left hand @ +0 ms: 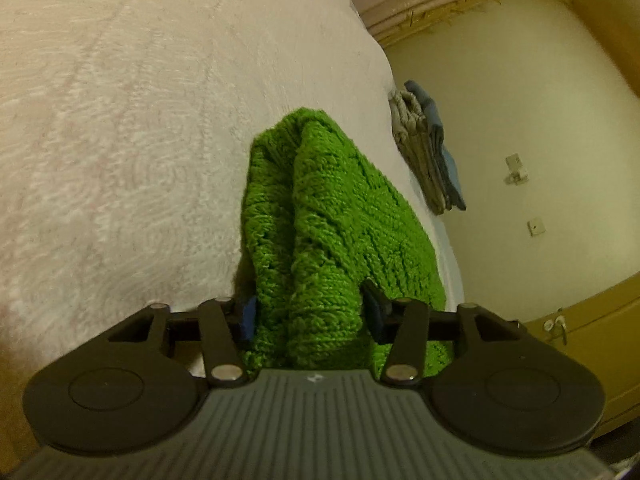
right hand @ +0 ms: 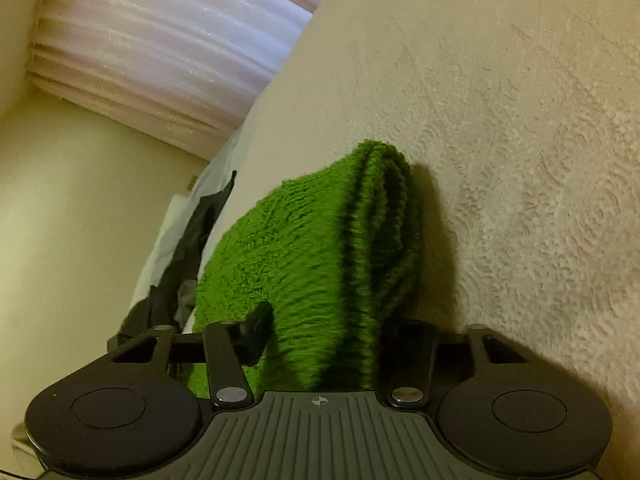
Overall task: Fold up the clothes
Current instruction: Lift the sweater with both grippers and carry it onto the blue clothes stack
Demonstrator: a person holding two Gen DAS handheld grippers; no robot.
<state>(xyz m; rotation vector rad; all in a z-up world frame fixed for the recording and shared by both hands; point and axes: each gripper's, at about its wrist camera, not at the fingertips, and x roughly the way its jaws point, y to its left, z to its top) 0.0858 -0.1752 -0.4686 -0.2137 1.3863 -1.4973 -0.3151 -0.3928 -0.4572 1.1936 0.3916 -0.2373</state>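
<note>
A bright green knitted sweater lies folded in thick layers on a cream textured bedspread, near the bed's edge. My left gripper is shut on a bunched fold of the green sweater, one finger on each side. In the right wrist view the same green sweater rises in a ridge of stacked folds, and my right gripper is shut on its near end. The fingertips are partly buried in the knit.
A folded stack of beige and blue clothes sits at the bed's edge beyond the sweater. A dark garment hangs off the bed's side. A pink curtain, pale wall and yellow cabinet surround the bed.
</note>
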